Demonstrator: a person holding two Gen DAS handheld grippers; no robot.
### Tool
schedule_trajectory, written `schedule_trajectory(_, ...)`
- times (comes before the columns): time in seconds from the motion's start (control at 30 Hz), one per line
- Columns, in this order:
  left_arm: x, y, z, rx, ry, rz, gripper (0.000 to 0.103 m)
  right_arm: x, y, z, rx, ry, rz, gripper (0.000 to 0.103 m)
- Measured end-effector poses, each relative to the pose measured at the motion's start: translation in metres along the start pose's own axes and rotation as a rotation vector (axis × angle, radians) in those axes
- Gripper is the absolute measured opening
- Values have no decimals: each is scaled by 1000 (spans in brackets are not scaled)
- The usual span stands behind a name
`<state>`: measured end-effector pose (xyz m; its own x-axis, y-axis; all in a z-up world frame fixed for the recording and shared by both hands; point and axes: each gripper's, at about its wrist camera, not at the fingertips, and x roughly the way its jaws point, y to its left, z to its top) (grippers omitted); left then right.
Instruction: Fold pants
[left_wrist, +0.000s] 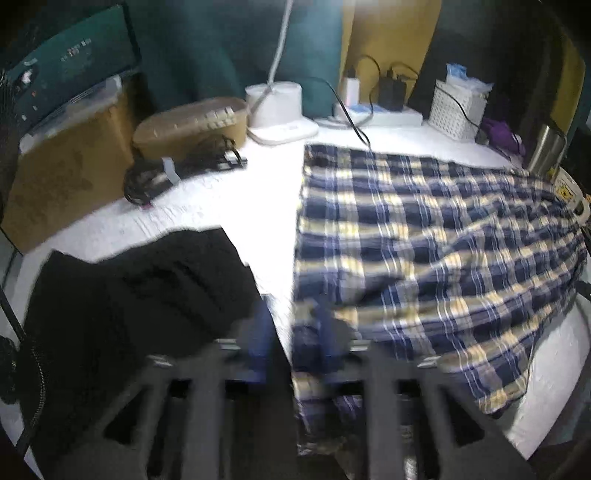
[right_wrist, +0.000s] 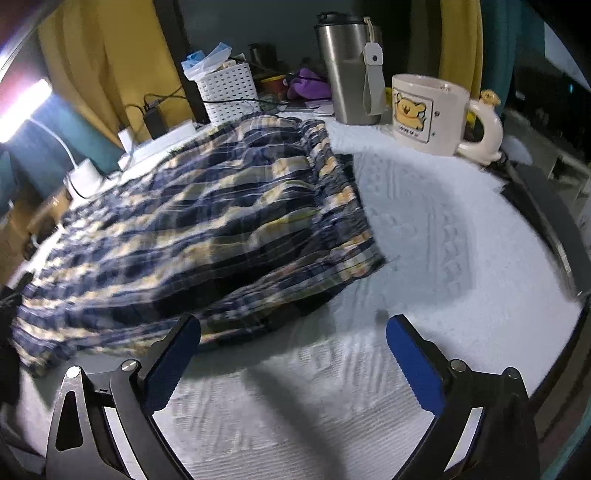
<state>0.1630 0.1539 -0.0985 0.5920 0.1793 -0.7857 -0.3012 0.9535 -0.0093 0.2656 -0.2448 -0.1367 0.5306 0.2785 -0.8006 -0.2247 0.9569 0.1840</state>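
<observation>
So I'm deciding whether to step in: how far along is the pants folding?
Done: the plaid pants lie doubled over on the white cloth. In hand: the left gripper is at their near edge, blurred, grip unclear; the right gripper is open and empty. Left: at least another fold and smoothing.

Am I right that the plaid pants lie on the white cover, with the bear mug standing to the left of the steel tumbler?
Not quite. The right wrist view shows the bear mug standing to the right of the steel tumbler, not the left. The plaid pants do lie on the white cover.
</observation>
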Motion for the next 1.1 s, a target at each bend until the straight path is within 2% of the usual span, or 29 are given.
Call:
schedule_trajectory(0.17, 1, -3, 10, 2, -21, -28, 45, 6, 4, 9, 37, -7, 57, 103)
schedule_trajectory(0.33, 12, -17, 12, 29, -4, -60, 45, 15, 6, 21, 62, -10, 90, 103)
schedule_trajectory(1.1, 61, -28, 36, 70, 70, -22, 46, 59, 14, 72, 45, -32, 116, 103)
